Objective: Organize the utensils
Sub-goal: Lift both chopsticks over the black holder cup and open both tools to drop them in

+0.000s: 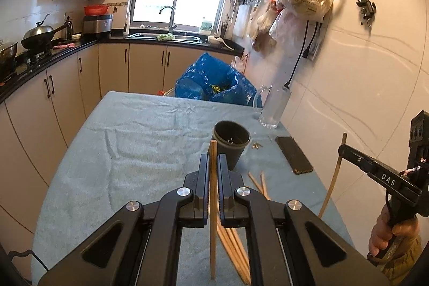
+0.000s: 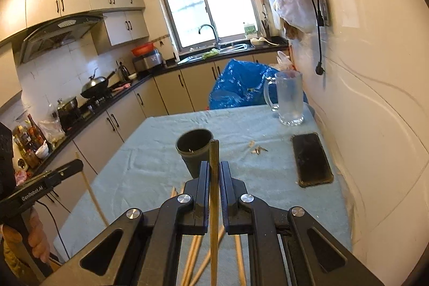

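Note:
My left gripper (image 1: 213,160) is shut on a wooden chopstick (image 1: 213,245), held upright above the table just short of the dark empty cup (image 1: 231,145). My right gripper (image 2: 214,168) is shut on another chopstick (image 2: 214,232), also upright, just short of the same cup (image 2: 195,152). Several loose chopsticks lie on the blue-green cloth below both grippers, in the left wrist view (image 1: 236,253) and the right wrist view (image 2: 195,251). Each gripper shows in the other's view, the right one (image 1: 346,150) and the left one (image 2: 77,165), each with its chopstick.
A black phone (image 1: 294,154) (image 2: 311,158) lies right of the cup by the wall. A glass mug (image 1: 273,106) (image 2: 289,101) stands at the far right corner. Small scraps (image 2: 257,149) lie near the cup. A blue bag (image 1: 214,82) sits behind the table.

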`<action>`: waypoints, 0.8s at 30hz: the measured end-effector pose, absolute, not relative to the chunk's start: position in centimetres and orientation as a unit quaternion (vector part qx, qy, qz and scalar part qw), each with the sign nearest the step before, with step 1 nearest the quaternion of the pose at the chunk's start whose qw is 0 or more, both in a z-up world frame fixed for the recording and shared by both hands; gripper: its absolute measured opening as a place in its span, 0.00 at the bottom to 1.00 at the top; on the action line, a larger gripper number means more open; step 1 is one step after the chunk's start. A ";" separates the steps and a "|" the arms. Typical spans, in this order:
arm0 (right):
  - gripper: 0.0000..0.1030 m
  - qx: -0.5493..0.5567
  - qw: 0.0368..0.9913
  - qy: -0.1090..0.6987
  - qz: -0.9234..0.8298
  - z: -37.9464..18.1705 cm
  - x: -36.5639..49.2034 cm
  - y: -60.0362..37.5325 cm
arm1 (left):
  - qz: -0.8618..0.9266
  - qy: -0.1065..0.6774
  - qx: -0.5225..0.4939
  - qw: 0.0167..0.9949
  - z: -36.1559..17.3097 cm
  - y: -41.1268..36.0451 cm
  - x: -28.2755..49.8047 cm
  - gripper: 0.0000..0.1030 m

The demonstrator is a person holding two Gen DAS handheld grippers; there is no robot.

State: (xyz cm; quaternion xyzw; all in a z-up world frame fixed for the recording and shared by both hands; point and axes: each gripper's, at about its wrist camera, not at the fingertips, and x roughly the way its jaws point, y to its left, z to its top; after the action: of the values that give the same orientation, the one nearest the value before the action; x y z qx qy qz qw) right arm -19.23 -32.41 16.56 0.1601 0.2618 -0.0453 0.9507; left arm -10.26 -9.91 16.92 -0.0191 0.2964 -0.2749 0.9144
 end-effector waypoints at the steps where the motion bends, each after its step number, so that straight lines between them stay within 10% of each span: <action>1: 0.07 0.162 0.951 0.260 -0.044 16.8 -19.0 -32.5 | -0.277 0.295 -0.022 0.914 17.2 -10.0 -10.1 0.05; 24: 0.07 0.156 0.977 0.088 -0.116 25.2 -3.8 -33.6 | -0.277 0.229 -0.040 0.933 27.4 -19.4 3.9 0.05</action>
State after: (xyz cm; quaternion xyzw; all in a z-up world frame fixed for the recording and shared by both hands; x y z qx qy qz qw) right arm -3.83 -33.55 25.15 0.1558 0.0880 -0.1155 0.9771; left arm 3.90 -19.43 27.38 -0.0399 0.2286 -0.2766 0.9325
